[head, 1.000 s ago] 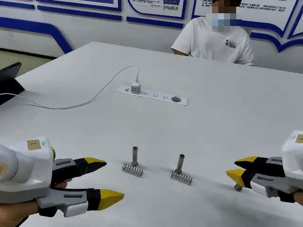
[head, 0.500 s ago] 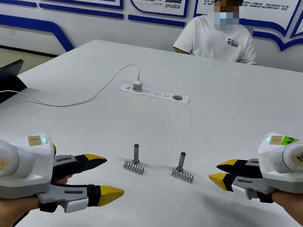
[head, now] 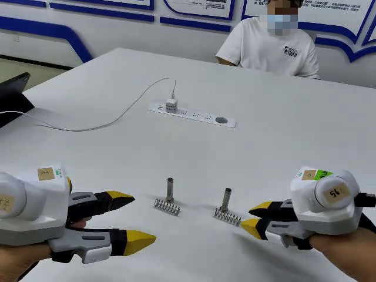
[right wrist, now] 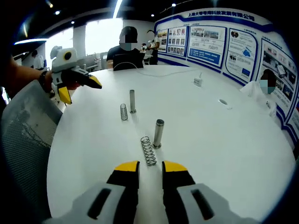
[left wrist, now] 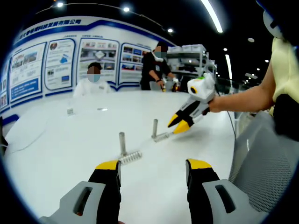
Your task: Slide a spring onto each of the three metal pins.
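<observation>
The short coiled steel spring (right wrist: 148, 150) lies flat on the white table (head: 276, 135), just ahead of the tips of the right gripper (right wrist: 150, 166) and almost on the line between its jaws. Close beside it stands the upright grey metal pin (right wrist: 158, 133), a little beyond the tips and slightly to the right of that line. In the last second the right gripper (head: 254, 217) has come in from the side toward this pair. Its yellow-tipped jaws are parted only narrowly and hold nothing. I judge that it is preparing to take this spring, and neither of these two pins wears a spring yet. The left gripper (left wrist: 154, 164) has hardly moved; its jaws are spread wide and are empty. The second spring (left wrist: 131, 157) lies just ahead of its left jaw, at the foot of the second pin (left wrist: 122, 143), which stands a little beyond it.
</observation>
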{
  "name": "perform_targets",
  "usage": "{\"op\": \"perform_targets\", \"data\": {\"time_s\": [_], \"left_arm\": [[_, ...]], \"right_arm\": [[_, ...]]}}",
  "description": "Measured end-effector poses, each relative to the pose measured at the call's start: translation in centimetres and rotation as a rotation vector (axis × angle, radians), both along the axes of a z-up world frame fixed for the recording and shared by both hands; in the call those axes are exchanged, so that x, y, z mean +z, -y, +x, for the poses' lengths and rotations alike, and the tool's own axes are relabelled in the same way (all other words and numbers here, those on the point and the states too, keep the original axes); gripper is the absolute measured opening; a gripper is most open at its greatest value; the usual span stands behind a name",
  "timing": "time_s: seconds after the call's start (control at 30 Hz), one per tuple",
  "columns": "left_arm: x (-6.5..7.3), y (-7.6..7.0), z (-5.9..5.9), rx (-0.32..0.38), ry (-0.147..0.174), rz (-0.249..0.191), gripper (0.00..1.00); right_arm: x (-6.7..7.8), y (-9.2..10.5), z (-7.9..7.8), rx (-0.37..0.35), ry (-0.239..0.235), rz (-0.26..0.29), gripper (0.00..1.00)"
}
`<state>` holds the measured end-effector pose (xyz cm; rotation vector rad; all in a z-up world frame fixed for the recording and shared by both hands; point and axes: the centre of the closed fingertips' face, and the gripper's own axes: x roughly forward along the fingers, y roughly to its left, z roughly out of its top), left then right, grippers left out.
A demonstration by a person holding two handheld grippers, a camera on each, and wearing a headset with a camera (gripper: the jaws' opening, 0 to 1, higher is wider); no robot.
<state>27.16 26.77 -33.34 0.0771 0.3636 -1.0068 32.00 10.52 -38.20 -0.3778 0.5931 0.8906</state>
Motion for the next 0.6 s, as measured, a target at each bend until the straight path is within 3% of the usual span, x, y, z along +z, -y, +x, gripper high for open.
{"op": "perform_targets", "data": {"time_s": [0.6], "left_arm": [[-0.4, 0.1, 0.0, -0.009, -0.011, 0.007, 0.56]], "right_arm": [[-1.5, -0.9, 0.7, 0.008, -0.044, 0.019, 0.17]]}}
